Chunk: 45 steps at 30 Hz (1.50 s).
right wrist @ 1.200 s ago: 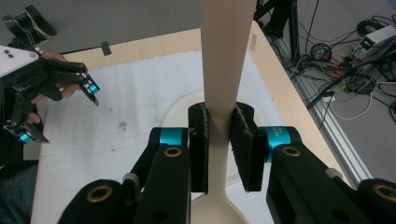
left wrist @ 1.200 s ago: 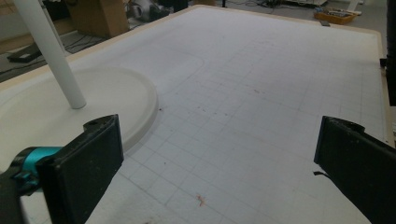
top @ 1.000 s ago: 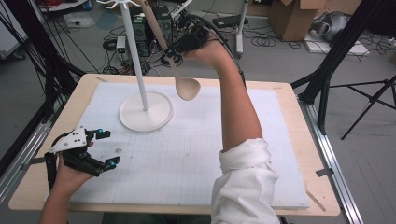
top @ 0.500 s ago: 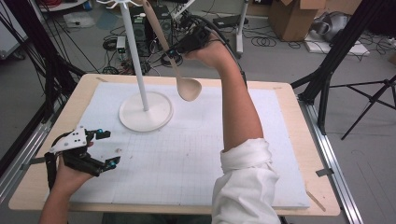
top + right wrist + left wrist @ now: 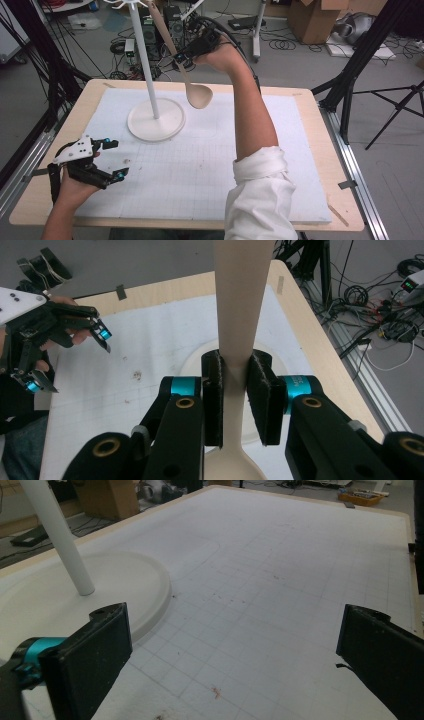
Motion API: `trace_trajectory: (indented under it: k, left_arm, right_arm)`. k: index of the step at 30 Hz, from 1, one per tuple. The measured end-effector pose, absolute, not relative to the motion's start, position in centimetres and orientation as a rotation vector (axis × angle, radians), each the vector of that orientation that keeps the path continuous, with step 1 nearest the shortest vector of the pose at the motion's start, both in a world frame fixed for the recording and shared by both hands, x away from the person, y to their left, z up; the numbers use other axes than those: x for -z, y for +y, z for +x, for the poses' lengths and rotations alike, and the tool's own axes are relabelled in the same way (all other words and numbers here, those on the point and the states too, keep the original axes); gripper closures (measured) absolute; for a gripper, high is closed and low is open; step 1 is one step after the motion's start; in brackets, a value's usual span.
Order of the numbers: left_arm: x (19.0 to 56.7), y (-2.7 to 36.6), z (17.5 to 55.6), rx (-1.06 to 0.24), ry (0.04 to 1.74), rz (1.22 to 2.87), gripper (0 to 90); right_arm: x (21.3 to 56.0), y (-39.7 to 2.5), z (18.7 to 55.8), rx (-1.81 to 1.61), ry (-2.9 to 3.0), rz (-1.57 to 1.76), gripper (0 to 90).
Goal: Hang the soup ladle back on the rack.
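Note:
A beige wooden spoon [image 5: 199, 95] hangs bowl-down above the back of the table, its long handle slanting up toward the top of a white stand [image 5: 145, 60]. My right gripper [image 5: 182, 59] is shut on the spoon's handle [image 5: 242, 300], and the pads [image 5: 212, 395] press it from both sides. The stand's round base [image 5: 156, 120] sits on the white gridded mat [image 5: 200, 165]. My left gripper [image 5: 116, 159] rests open at the front left of the mat, holding nothing. Its jaws [image 5: 235, 650] stand wide apart beside the stand's base [image 5: 125, 580].
The stand's hooks [image 5: 125, 4] branch out at the top edge of the high view, close to the spoon handle's end. A wooden table rim [image 5: 345, 200] frames the mat. Cables, tripods and boxes cover the floor behind the table.

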<state>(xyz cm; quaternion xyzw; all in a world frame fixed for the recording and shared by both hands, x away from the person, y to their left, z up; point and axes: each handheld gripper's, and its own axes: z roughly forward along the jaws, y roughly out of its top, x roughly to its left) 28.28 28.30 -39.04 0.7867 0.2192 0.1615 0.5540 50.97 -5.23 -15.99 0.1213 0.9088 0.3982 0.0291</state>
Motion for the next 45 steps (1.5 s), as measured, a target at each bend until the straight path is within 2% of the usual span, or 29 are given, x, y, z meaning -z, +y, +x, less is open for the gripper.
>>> trace_trajectory:
  k: [20, 22, 23, 31, 45]
  left_arm:
    - [39.0, 28.3, 28.3, -0.384, 0.518, 1.860, 1.6]
    - [39.1, 28.3, 28.3, -0.383, 0.518, 1.860, 1.6]
    - [39.1, 28.3, 28.2, -0.383, 0.518, 1.862, 1.7]
    - [39.1, 28.3, 28.2, -0.384, 0.518, 1.863, 1.6]
    - [39.2, 27.9, 28.3, -0.374, 0.508, 1.876, 1.7]
  right_arm:
    - [16.6, -3.3, 51.3, -1.179, 2.807, 0.383, 76.9]
    - [16.6, -3.2, 51.3, -1.169, 2.805, 0.394, 74.6]
    - [16.6, -3.2, 51.3, -1.184, 2.797, 0.410, 65.3]
    - [16.6, -4.2, 50.9, -1.147, 2.760, 0.449, 48.4]
    - [17.2, -9.0, 47.0, -1.188, 2.690, 0.404, 27.5]
